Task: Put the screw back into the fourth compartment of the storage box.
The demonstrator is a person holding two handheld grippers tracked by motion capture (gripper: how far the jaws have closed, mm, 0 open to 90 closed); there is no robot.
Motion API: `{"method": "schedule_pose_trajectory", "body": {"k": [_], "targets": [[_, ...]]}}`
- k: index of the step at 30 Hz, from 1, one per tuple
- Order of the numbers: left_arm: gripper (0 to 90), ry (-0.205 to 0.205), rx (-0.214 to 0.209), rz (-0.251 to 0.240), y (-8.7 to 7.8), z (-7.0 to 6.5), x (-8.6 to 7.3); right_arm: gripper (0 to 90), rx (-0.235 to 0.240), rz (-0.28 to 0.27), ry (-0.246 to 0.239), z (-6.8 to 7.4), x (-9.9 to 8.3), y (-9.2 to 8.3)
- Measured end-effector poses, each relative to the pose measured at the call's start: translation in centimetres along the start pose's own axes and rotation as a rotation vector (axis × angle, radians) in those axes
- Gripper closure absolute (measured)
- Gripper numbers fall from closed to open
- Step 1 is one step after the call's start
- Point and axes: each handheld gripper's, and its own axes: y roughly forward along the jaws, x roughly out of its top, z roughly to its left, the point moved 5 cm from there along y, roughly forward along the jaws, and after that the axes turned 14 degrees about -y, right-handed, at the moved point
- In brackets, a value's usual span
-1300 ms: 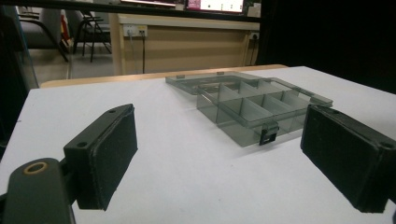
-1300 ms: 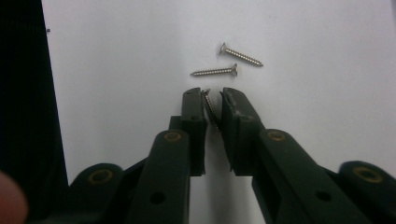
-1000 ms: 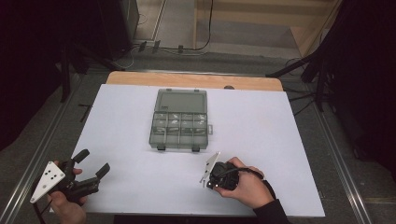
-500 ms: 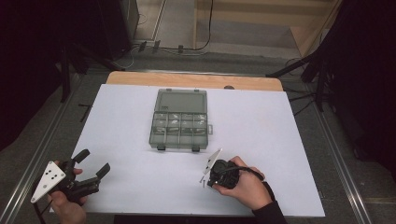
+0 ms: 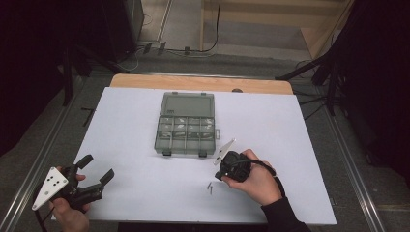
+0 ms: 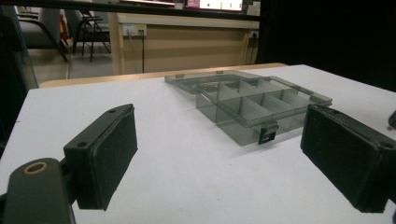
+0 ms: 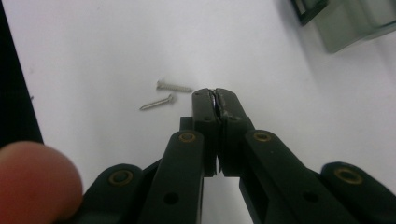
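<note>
A clear grey organizer box [image 5: 186,128] lies open in the middle of the white table [image 5: 290,125]; in the left gripper view the box [image 6: 252,107] shows several empty compartments. Two small screws [image 5: 210,187] lie in front of it, also seen as one screw [image 7: 174,86] and a second screw [image 7: 156,103]. My right gripper [image 5: 220,175] hovers just above them. In its own view the right gripper [image 7: 215,95] is shut, with a thin bright sliver pinched between the pads that looks like a small screw. My left gripper [image 5: 98,167] rests open at the near left corner, and its own view [image 6: 219,163] has nothing between the pads.
The box lid [image 5: 187,104] lies flat behind the compartments. A wooden strip [image 5: 203,83] edges the far side of the table. Dark stands and cables [image 5: 329,72] surround it on the floor.
My right hand has lifted its gripper up and away from the table, uncovering the two screws in front of it. The left gripper has stayed put.
</note>
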Motion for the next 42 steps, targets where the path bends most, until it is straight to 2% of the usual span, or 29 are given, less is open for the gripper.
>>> {"method": "schedule_pose_trajectory", "body": {"k": [8, 16, 24, 34, 42], "targets": [[10.9, 0.001, -0.001, 0.0, 0.0, 0.1, 0.0, 89.9, -0.028, -0.026, 0.019, -2.2, 1.0, -1.1], [11.0, 0.003, -0.002, -0.001, -0.1, 0.0, 0.0, 89.9, -0.063, -0.029, 0.035, -5.1, 1.7, -2.4], [11.0, 0.001, -0.007, -0.005, -0.1, 0.0, 0.0, 89.9, -0.088, -0.042, 0.083, -7.2, 2.2, -2.5], [11.0, -0.002, -0.011, -0.005, -0.1, 0.0, 0.1, 89.9, -0.095, -0.029, 0.105, -10.3, 3.7, -2.9], [11.0, -0.004, -0.011, -0.005, -0.2, 0.0, 0.1, 89.9, -0.105, -0.028, 0.124, -12.6, 5.2, -2.1]]}}
